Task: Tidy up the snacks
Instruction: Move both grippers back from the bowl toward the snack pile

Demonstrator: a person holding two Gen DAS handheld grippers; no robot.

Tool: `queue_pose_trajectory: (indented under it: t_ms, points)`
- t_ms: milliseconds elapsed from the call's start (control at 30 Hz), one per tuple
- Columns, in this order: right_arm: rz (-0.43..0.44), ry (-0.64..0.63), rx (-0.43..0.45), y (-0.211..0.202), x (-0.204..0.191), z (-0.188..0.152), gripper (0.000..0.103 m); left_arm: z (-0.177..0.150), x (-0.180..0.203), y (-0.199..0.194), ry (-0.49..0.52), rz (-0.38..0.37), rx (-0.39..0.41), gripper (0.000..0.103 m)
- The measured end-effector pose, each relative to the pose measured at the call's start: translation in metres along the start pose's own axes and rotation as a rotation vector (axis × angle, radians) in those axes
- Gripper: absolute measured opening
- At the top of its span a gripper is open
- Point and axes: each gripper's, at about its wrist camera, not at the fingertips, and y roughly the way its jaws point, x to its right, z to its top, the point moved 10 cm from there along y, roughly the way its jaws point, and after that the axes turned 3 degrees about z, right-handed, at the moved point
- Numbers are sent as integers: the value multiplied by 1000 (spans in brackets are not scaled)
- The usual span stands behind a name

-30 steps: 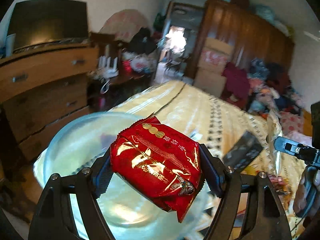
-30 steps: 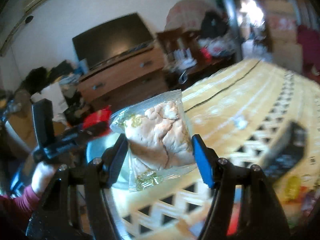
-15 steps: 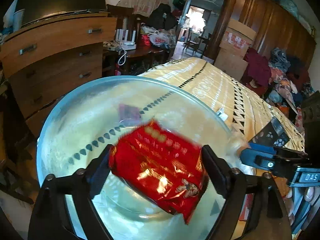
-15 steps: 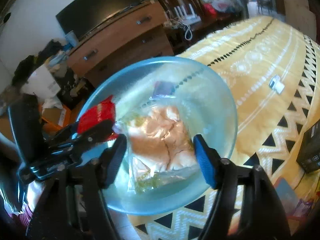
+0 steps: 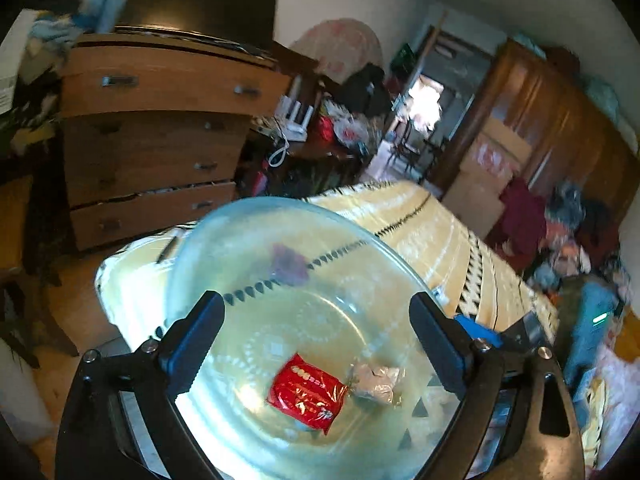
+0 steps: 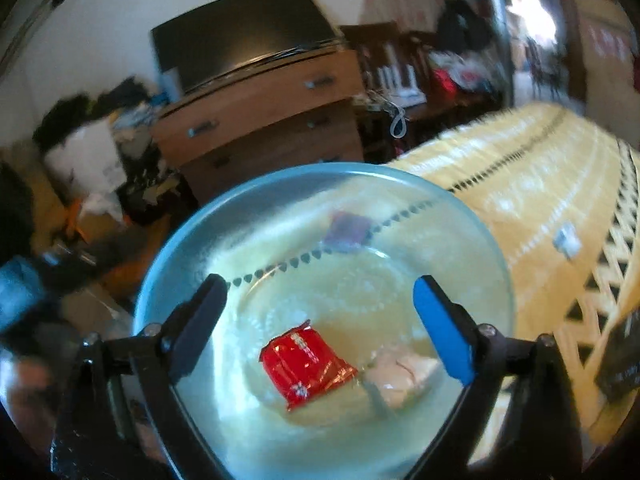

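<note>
My left gripper (image 5: 316, 344) stands wide, its jaws just opened, nothing between the pads. My right gripper (image 6: 320, 328) is the same: jaws just spread apart, empty. Both hang above the clear glass bowl (image 5: 192, 240), which sits on the yellow patterned bedspread (image 5: 432, 232).

In the left wrist view, the red snack packet (image 5: 306, 392) lies on the bowl's floor at about six o'clock, with gold print too small for me to read. Touching it at three o'clock lies the clear pastry packet (image 5: 376, 384). A purple sticker (image 5: 286, 262) shows on the bowl's far wall at twelve o'clock; its lettering is blurred.
</note>
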Motion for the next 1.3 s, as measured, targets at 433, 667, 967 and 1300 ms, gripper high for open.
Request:
queue_pose_trajectory:
  t_ms: [433, 667, 967, 1300]
  points:
    - [7, -66, -159, 55, 6, -39, 95, -27, 23, -9, 102, -16, -25, 103]
    - [-40, -178, -173, -1, 8, -62, 95, -27, 62, -22, 189, -44, 17, 103]
    - [-133, -278, -190, -57, 22, -101, 103, -31, 128, -43, 394, 67, 93, 103]
    - [-262, -227, 34, -142, 33, -69, 103, -40, 186, -73, 469, 25, 142, 102]
